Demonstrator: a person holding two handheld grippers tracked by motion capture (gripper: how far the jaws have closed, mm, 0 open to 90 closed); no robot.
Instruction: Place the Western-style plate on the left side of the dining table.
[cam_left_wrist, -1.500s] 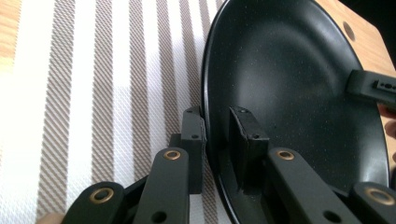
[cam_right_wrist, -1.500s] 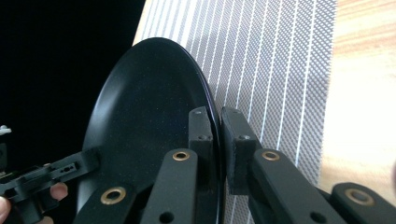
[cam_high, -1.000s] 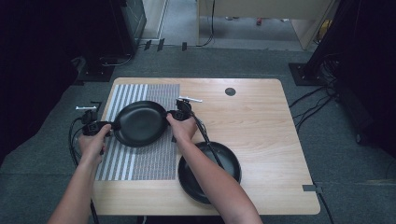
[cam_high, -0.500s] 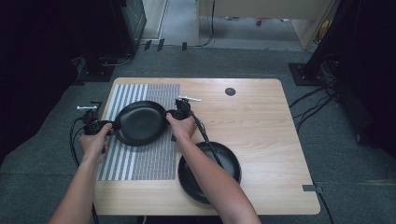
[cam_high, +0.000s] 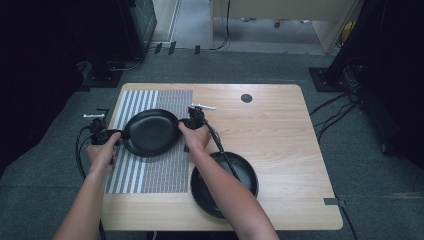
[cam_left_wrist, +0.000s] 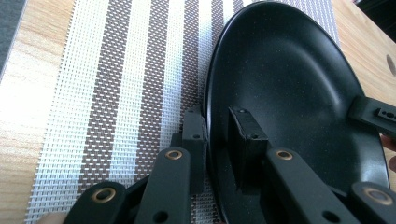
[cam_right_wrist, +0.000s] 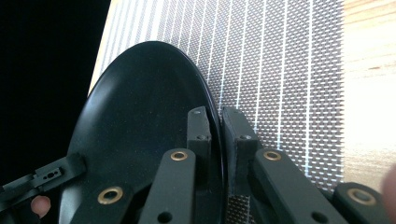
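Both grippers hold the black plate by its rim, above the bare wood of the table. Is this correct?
Not quite. The left gripper and right gripper do clamp the black plate by its rim, but above the striped mat, as the high view shows.

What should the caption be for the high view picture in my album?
Two hand-held grippers, left and right, clamp a black plate over a striped mat.

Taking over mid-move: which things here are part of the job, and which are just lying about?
In the job:
black plate
left gripper
right gripper
striped mat

Lying about:
frying pan
small round black disc
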